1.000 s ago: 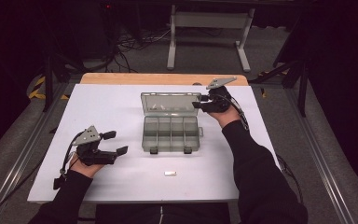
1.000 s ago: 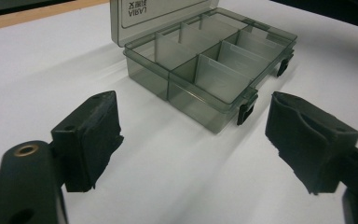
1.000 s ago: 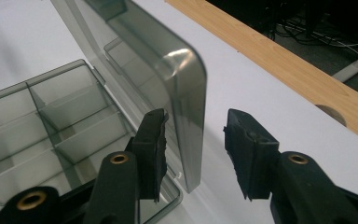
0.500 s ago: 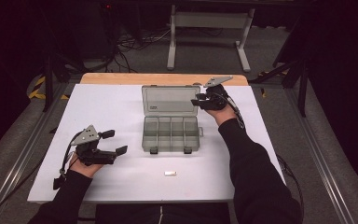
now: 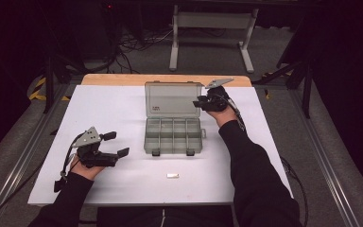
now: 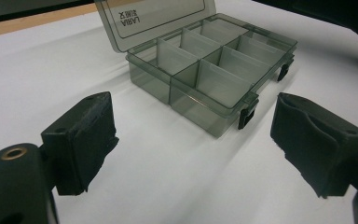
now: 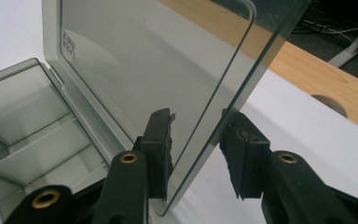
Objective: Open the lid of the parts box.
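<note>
The organiser box (image 5: 173, 136) sits open near the middle of the bench (image 5: 123, 101), on the white sheet that covers most of the top; a strip of bare wood shows along the far edge. Its clear lid (image 5: 172, 99) stands raised at the far side, hinged along the back of the tray, and the divided compartments look empty. Two dark latches hang at the near wall of the tray, seen close in the left gripper view (image 6: 246, 116). White surface lies open all round the box: a wide stretch to its left, a narrower band to its right, and a band in front.

The right gripper (image 5: 202, 102) is at the lid's right-hand edge, the arm reaching in along the right side of the box. In the right gripper view (image 7: 193, 140) its fingers stand either side of that edge: one pad (image 7: 161, 140) lies against the lid's inner face, the other stands a little off the outer face, and they have just been closing on it, not yet clamped.

The left gripper (image 5: 116, 144) rests low on the sheet, well left of the box and nearer the front edge, its fingers wide apart with nothing between them, pointing toward the tray's near corner.

A small pale piece (image 5: 172, 176) lies alone on the sheet in front of the box, near the bench's front edge
</note>
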Demonstrator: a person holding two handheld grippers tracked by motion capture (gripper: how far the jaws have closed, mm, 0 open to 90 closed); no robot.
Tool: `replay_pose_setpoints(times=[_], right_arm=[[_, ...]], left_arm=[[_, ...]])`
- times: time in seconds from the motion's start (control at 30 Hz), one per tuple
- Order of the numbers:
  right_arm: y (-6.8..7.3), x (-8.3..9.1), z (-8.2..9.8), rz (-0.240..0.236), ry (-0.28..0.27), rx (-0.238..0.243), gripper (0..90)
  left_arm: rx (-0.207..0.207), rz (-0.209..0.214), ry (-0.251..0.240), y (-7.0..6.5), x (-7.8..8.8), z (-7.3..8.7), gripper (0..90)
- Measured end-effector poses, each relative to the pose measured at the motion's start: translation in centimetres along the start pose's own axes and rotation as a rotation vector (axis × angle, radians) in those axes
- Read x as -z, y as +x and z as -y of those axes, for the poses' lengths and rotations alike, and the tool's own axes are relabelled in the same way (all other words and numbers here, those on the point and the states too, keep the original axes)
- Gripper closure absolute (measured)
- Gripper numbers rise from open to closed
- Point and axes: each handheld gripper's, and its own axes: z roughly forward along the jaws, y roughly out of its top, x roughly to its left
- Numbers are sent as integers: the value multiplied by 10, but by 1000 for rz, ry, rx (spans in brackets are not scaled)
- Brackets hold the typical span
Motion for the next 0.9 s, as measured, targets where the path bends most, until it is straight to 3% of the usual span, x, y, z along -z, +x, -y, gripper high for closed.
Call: replay_pose_setpoints(times=[0.27, 0.6, 0.73, 0.9], right_arm=[[-2, -5, 3, -8, 7, -18, 595], [-2, -19, 10, -22, 40, -59, 471], [-1, -25, 14, -27, 63, -78, 378], [-2, -29, 16, -36, 77, -94, 347]], left_arm=[[-2, 0, 2, 0, 0, 0, 148], [-2, 0, 1, -1, -1, 0, 148], [-1, 1, 1, -1, -1, 0, 147], [-4, 1, 3, -1, -1, 0, 147]])
